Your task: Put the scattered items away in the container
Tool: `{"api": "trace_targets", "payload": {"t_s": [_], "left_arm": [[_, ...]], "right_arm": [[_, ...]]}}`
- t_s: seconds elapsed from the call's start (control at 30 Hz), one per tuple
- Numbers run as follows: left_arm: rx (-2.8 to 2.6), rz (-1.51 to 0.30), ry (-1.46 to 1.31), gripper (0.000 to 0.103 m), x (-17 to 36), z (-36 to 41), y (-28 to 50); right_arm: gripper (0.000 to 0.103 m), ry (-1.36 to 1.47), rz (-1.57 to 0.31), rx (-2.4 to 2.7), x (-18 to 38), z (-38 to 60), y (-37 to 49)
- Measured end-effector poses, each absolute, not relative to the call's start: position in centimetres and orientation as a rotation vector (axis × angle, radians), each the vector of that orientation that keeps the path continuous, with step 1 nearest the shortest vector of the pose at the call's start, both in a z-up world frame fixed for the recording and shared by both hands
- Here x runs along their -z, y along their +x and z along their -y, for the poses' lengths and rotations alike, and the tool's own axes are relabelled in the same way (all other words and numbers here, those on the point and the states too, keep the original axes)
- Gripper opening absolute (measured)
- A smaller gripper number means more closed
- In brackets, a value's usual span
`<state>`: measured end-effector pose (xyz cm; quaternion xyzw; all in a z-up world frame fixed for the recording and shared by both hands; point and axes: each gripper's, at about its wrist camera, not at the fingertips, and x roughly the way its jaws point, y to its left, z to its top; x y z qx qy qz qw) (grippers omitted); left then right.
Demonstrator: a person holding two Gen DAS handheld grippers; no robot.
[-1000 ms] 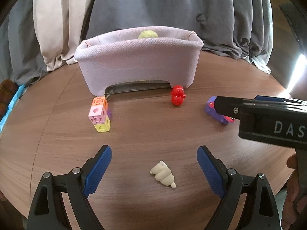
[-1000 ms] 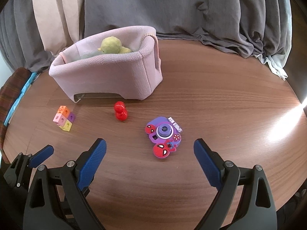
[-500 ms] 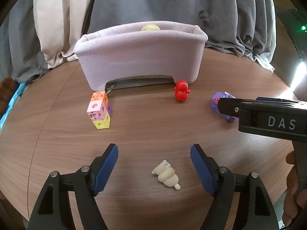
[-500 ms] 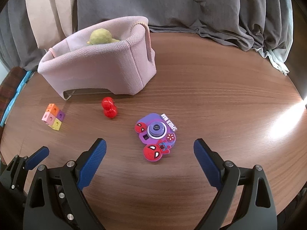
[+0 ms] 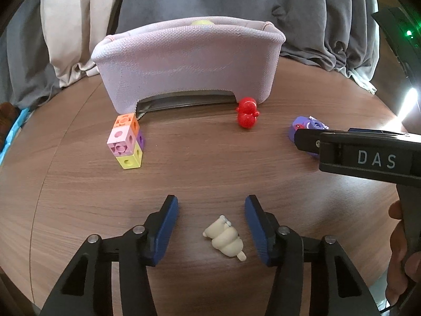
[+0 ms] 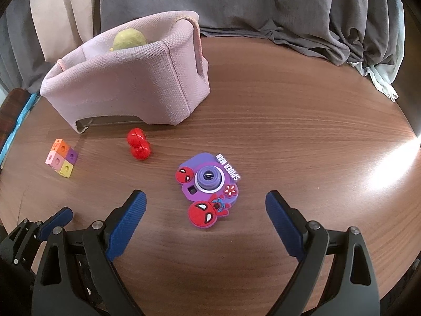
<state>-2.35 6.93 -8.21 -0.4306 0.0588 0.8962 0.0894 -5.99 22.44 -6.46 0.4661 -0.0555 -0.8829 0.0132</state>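
A pink fabric basket [image 5: 184, 63] stands at the back of the round wooden table, also in the right wrist view [image 6: 126, 84], with a yellow-green plush [image 6: 129, 39] inside. My left gripper [image 5: 210, 210] is open, its jaws on either side of a small cream toy [image 5: 225, 237] without touching it. My right gripper [image 6: 205, 205] is open wide just in front of a purple Spider-Man toy camera [image 6: 208, 184], partly hidden in the left wrist view [image 5: 302, 129]. A red figure [image 5: 246, 115] and a block cluster [image 5: 126, 142] lie near the basket.
Grey and beige curtains [image 6: 236, 5] hang behind the table. The right gripper's black body [image 5: 368, 155] crosses the right side of the left wrist view. The table edge [image 6: 410, 131] curves close on the right, with glare there.
My left gripper's jaws have narrowed around the cream toy and it has moved forward. My right gripper has moved closer to the toy camera, still wide open.
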Motion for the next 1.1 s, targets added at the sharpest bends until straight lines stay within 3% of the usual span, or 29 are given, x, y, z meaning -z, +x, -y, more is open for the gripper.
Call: {"api": "trace_targets", "payload": {"t_s": [0.23, 0.4, 0.6, 0.77, 1.1], "left_arm": [[-2.659, -0.180, -1.274, 0.039, 8.1, -7.0, -2.4], [-2.655, -0.179, -1.269, 0.029, 8.0, -7.0, -2.4], [-2.632, -0.179, -1.258, 0.016, 7.8, -7.3, -2.3], [-2.628, -0.181, -1.250, 0.015, 7.7, -7.6, -2.4], [-2.631, -0.181, -1.243, 0.008, 7.4, -7.4, -2.0]], "right_arm": [[0.089, 1.466, 0.162, 2.750, 6.8, -22.3, -6.4], [0.070, 1.480, 0.183, 2.721, 7.3, -22.4, -6.6], [0.061, 1.496, 0.195, 2.704, 7.7, -22.3, -6.6], [0.045, 1.495, 0.166, 2.722, 7.8, -22.3, -6.6], [0.044, 1.490, 0.163, 2.729, 7.9, -22.3, -6.1]]}}
